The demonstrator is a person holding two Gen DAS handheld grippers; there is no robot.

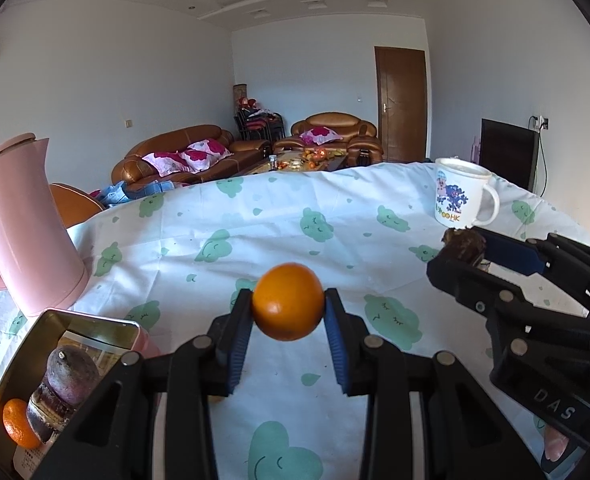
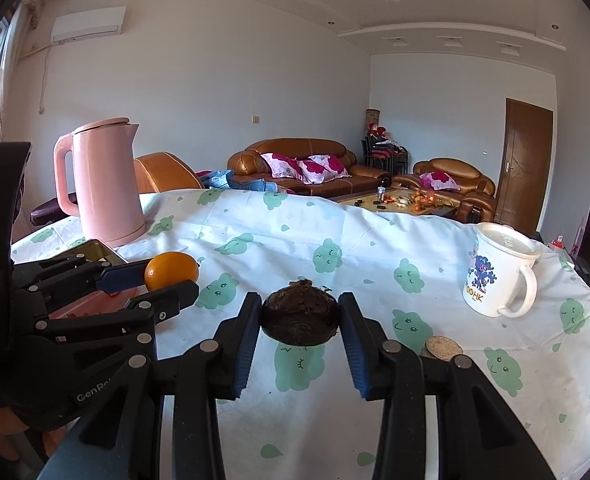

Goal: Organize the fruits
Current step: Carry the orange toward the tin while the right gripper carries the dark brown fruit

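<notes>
Your left gripper (image 1: 288,307) has its fingers clamped on an orange (image 1: 287,301), lifted above the tabletop (image 1: 255,232) to the right of the pink kettle (image 1: 23,224). Your right gripper (image 2: 300,316) grips a dark brown fruit (image 2: 300,315), farther right of the kettle, short of the white mug (image 2: 499,276).

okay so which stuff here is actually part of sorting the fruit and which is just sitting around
Part of the job:
left tool shut on the orange
right tool shut on the dark brown fruit
tin box with a small orange and a purple fruit inside

Just lying about:
pink kettle
white mug
clouded tablecloth
</notes>
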